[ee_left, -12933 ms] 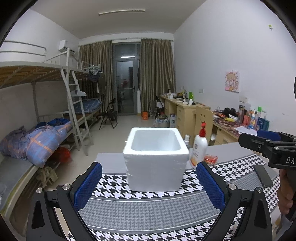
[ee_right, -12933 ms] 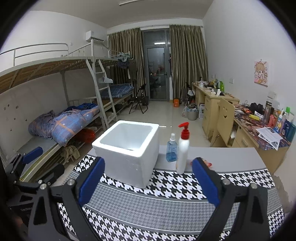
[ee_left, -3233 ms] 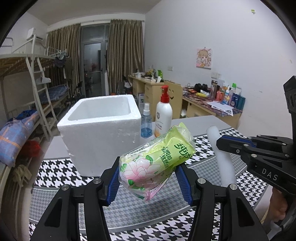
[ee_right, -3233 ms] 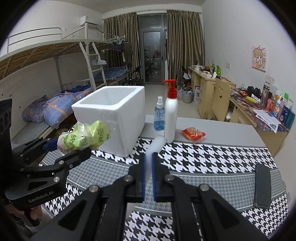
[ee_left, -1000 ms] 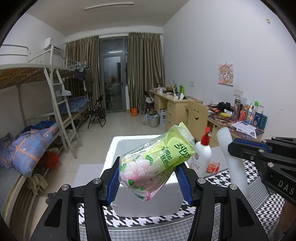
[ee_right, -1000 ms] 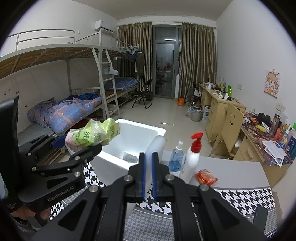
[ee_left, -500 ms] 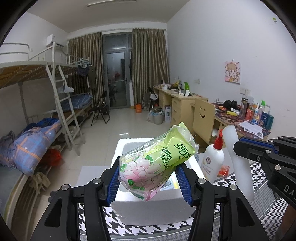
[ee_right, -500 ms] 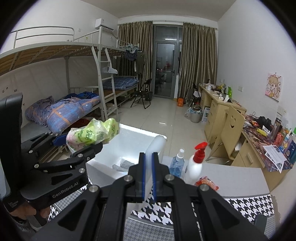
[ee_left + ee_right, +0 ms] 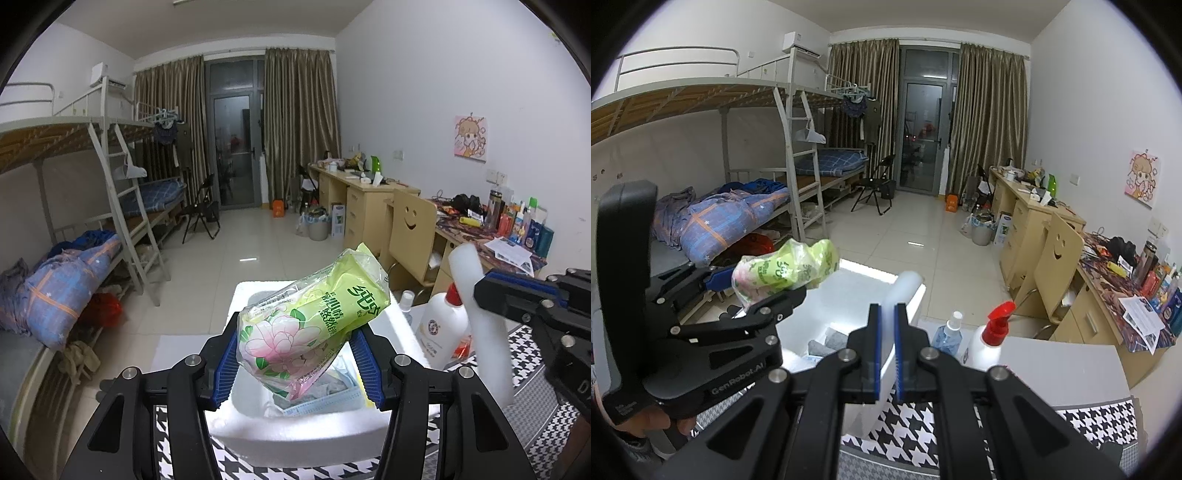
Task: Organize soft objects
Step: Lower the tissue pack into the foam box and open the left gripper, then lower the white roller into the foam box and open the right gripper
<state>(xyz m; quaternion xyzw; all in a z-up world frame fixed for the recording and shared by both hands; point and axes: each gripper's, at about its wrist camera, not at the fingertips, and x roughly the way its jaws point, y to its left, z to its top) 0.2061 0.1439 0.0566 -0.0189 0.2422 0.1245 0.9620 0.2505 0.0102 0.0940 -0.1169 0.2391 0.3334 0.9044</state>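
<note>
1. Step in hand: both held items are positioned over the white square foam box, which stands on the black-and-white houndstooth table cover. Judged from the layout, this is the deposit step of sorting soft items into the box.

2. Left gripper: the blue-padded jaws are clamped on the sides of the green plastic tissue pack with a pink flower print. The pack is tilted, its upper end pointing up and right, and it hangs directly above the box opening.

3. Right gripper: the jaws are nearly together, pinching the white soft foam tube by its lower part. The tube stands roughly upright, above the box's near-right rim.

4. Box contents: a pale blue face mask and a grey cloth item lie on the bottom. Anything further is hidden by the pack.

5. Next move, as a judgement: lower the left gripper slightly and part the jaws so the pack drops clear of the rim. The right gripper then needs to shift inward over the opening before release.

6. Nearby items: a white pump bottle with a red nozzle and a small blue spray bottle stand just beside the box; avoid striking them.
</note>
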